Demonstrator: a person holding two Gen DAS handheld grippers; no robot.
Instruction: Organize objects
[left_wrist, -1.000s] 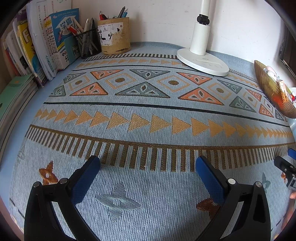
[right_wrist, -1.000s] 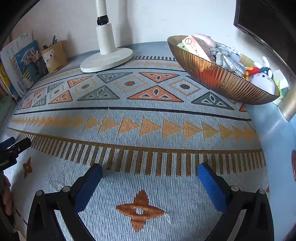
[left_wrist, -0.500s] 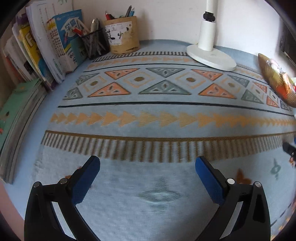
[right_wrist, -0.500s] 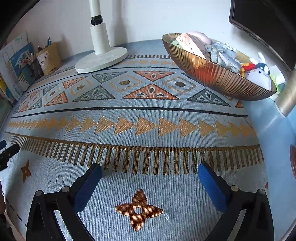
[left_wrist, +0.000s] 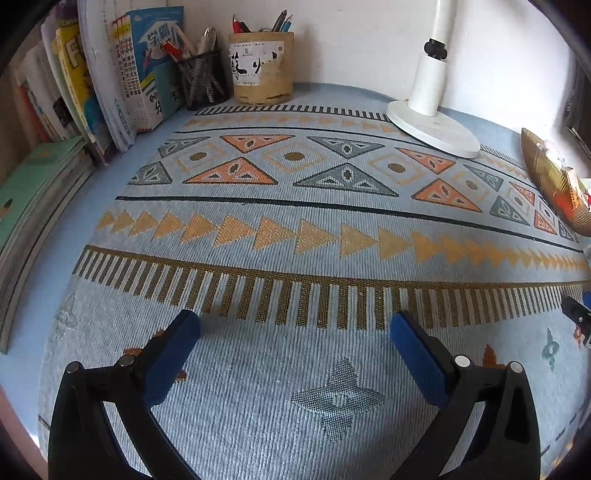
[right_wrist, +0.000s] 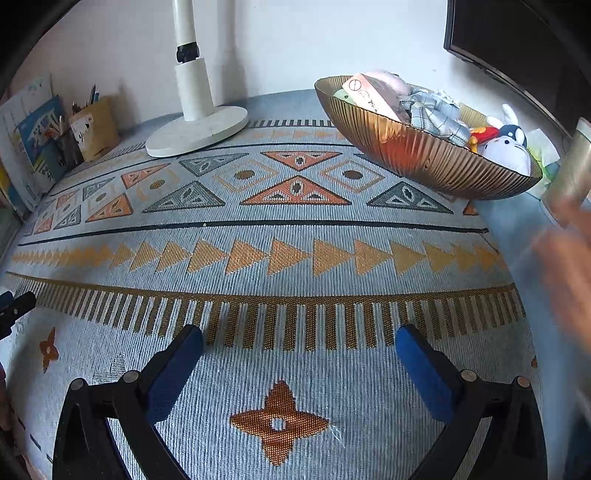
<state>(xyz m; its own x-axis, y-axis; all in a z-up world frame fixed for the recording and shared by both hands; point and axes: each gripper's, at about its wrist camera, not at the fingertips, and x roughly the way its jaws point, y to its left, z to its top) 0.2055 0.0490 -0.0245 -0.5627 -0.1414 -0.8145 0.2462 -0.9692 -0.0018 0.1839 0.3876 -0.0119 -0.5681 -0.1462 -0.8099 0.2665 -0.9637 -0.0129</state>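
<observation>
Left gripper (left_wrist: 295, 328) and right gripper (right_wrist: 299, 341) — jaws spread wide, nothing held — hover over the blue patterned woven mat (left_wrist: 295, 229). The ribbed golden bowl (right_wrist: 424, 155), filled with plush toys (right_wrist: 506, 144), rests at the mat's far right.

Right black gripper with blue padded fingers (right_wrist: 298, 341) spread wide above a pale blue woven mat with orange triangles (right_wrist: 258, 254), ribbed golden bowl of soft toys (right_wrist: 417, 158) far right, white round-based lamp stand (right_wrist: 195, 129) behind, blurred hand (right_wrist: 565, 266) at right edge.
</observation>
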